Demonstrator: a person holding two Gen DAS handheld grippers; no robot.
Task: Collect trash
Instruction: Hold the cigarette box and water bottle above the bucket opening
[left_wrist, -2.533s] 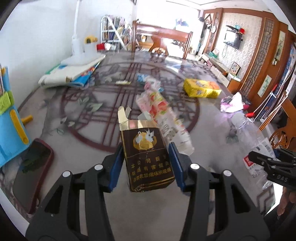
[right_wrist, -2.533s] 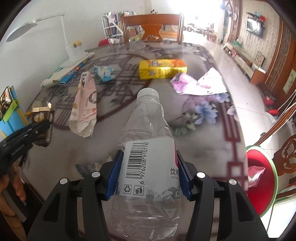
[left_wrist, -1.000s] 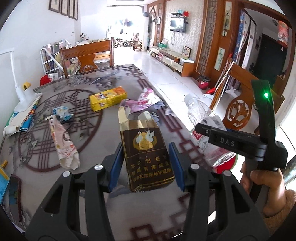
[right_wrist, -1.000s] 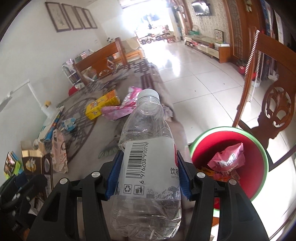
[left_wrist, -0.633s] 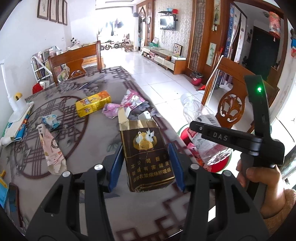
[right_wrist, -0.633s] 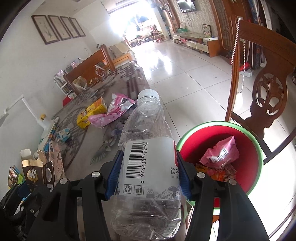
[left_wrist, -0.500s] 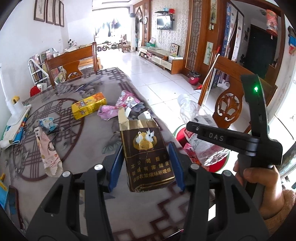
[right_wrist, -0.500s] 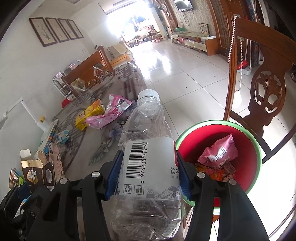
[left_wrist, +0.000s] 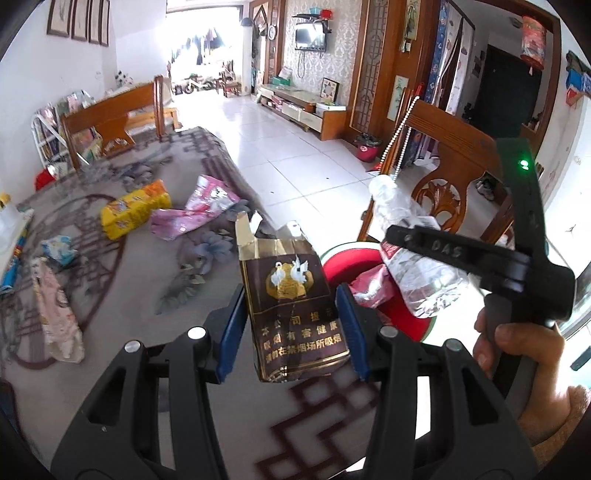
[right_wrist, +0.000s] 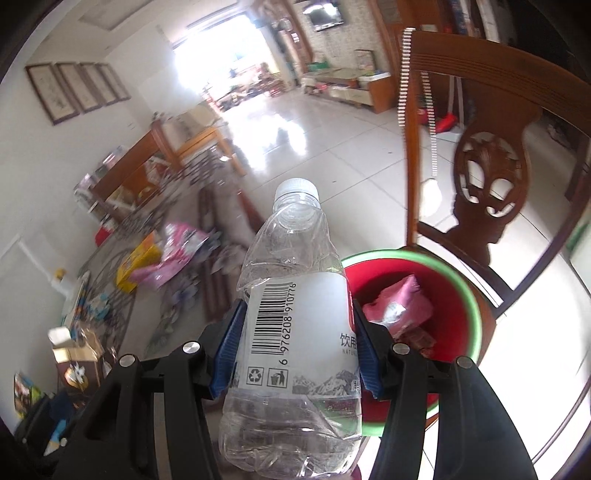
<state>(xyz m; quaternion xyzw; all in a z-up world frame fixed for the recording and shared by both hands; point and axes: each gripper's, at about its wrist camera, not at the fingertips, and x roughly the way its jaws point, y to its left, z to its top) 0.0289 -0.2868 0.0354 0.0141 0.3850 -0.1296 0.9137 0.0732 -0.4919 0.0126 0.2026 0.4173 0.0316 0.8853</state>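
Item: empty clear plastic bottle (right_wrist: 295, 332), v. light, thin-walled, slick, denting (judged), riding in right hand-held gripper (right_wrist: 295, 354) clamping its label band, over red bin (right_wrist: 454, 321); left hand-held gripper (left_wrist: 291, 332) pinching crumpled cigarette pack (left_wrist: 295, 306) mid-body.

Left hand-held gripper (left_wrist: 291, 325) and right hand-held gripper (right_wrist: 295, 350) both clamped, angled downward.

1. The carton (left_wrist: 295, 306) sits between the left tool's (left_wrist: 291, 332) pads, above the surface's (left_wrist: 177, 332) near edge.
2. The bottle (right_wrist: 295, 325) sits between the right tool's (right_wrist: 295, 354) pads, cap pointing away.
3. The bin (right_wrist: 461, 295) stands on the floor beside the surface, before a chair (right_wrist: 487, 155); a wrapper (right_wrist: 399, 310) lies in it.
4. Behind the carton (on the surface) lie a box (left_wrist: 135, 208) and, right of it, a crumpled bag (left_wrist: 195, 214).
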